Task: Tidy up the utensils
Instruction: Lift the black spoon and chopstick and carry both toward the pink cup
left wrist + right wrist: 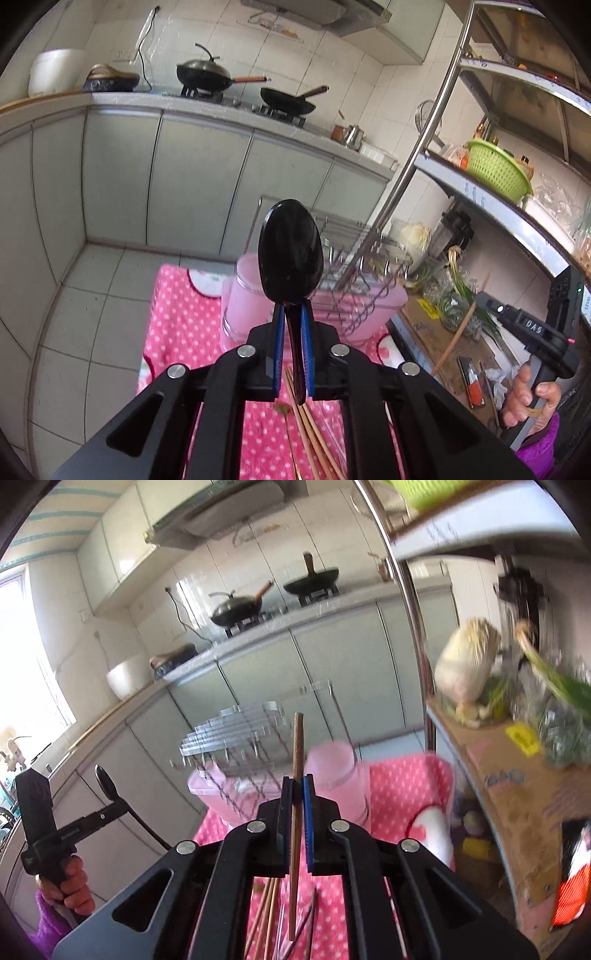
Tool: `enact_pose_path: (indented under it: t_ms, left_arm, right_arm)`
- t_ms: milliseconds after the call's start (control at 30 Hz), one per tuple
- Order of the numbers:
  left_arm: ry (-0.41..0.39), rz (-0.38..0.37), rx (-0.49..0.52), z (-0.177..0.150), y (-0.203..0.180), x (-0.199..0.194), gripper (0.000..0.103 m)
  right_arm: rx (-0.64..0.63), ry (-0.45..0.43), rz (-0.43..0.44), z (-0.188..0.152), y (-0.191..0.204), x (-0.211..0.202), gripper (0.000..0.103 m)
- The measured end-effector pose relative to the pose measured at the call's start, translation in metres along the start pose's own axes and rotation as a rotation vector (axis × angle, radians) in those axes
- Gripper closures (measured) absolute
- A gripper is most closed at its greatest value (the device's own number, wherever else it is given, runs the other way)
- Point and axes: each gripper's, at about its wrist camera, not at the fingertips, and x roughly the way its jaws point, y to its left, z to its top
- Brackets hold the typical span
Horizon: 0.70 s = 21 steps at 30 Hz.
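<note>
My left gripper [291,306] is shut on a black spoon [290,251], bowl pointing up, held above the pink polka-dot cloth [177,328]. It also shows at the left of the right wrist view [105,777]. My right gripper [297,781] is shut on a brown wooden chopstick [297,746] that sticks up past the fingers. It also shows at the right of the left wrist view [461,328]. A pink utensil cup [242,291] [334,768] and a wire dish rack [365,280] [236,734] on a pink tray stand ahead. Several chopsticks [310,435] [266,912] lie on the cloth below.
A metal shelf unit [491,206] at the right holds a green basket [498,170], vegetables [469,672] and a cardboard sheet [517,794]. Its steel post [410,158] stands beside the rack. Across the tiled floor [92,306], the counter carries two woks [207,75].
</note>
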Motion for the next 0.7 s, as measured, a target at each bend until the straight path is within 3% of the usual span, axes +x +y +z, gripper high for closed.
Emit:
enact_pose_path:
  t_ms: [233, 400, 567, 700]
  left_arm:
    - [-0.112, 0.008, 0.006, 0.046, -0.006, -0.02, 0.095]
    - [-0.172, 0.037, 0.024, 0.075, -0.008, -0.021, 0.095]
    - [-0.183, 0.087, 0.028, 0.099, -0.003, -0.003, 0.095]
    - [-0.145, 0.119, 0.032, 0.106, 0.004, 0.024, 0.095]
  right_arm:
    - [-0.046, -0.163, -0.037, 0.065, 0.01, -0.02, 0.097]
    - [-0.083, -0.252, -0.096, 0.102, 0.012, -0.012, 0.097]
    - [-0.103, -0.26, -0.134, 0.119, 0.009, 0.021, 0.097]
    - [-0.088, -0.201, -0.136, 0.117, -0.001, 0.057, 0.097]
